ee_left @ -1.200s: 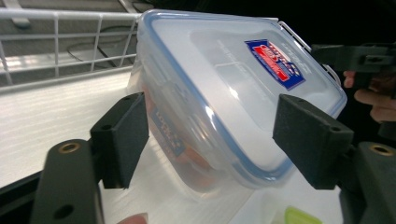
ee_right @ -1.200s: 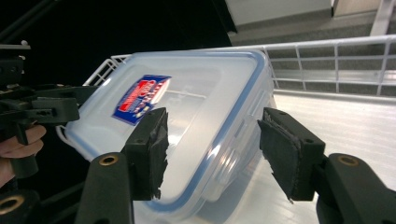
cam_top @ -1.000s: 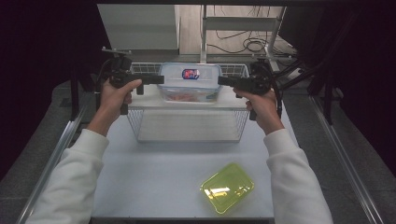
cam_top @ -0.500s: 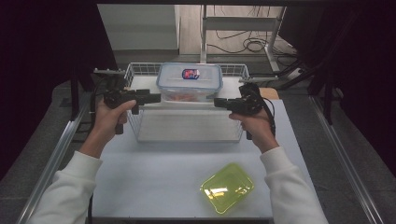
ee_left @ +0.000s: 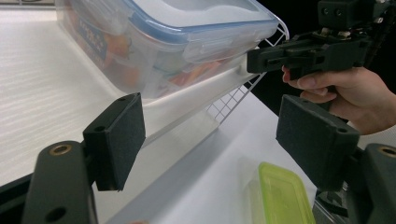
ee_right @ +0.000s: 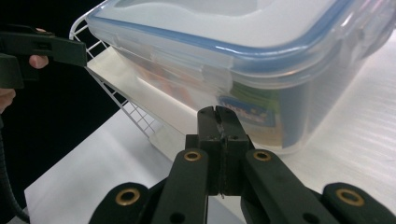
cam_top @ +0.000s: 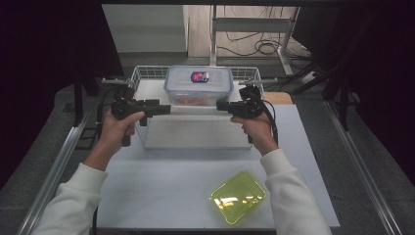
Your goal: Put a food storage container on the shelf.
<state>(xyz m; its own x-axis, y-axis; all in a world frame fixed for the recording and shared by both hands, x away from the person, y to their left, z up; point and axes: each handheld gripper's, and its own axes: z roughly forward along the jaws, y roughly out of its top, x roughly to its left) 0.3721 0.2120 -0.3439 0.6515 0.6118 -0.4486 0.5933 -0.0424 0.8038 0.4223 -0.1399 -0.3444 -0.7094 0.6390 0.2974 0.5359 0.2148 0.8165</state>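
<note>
Between your two black grippers, the left gripper [cam_top: 164,108] and the right gripper [cam_top: 221,105], sits a clear plastic container [cam_top: 198,87] with a blue-rimmed lid [ee_right: 243,28], a small red-and-blue label on top, and orange and red contents showing through its walls. It rests in a white wire basket [cam_top: 193,128] with a pale, faintly streaked floor. Nearer you than your right gripper lies a translucent yellow-green lid [cam_top: 238,197] on the white table [cam_top: 161,188], and your sleeves [cam_top: 73,200] are white.
</note>
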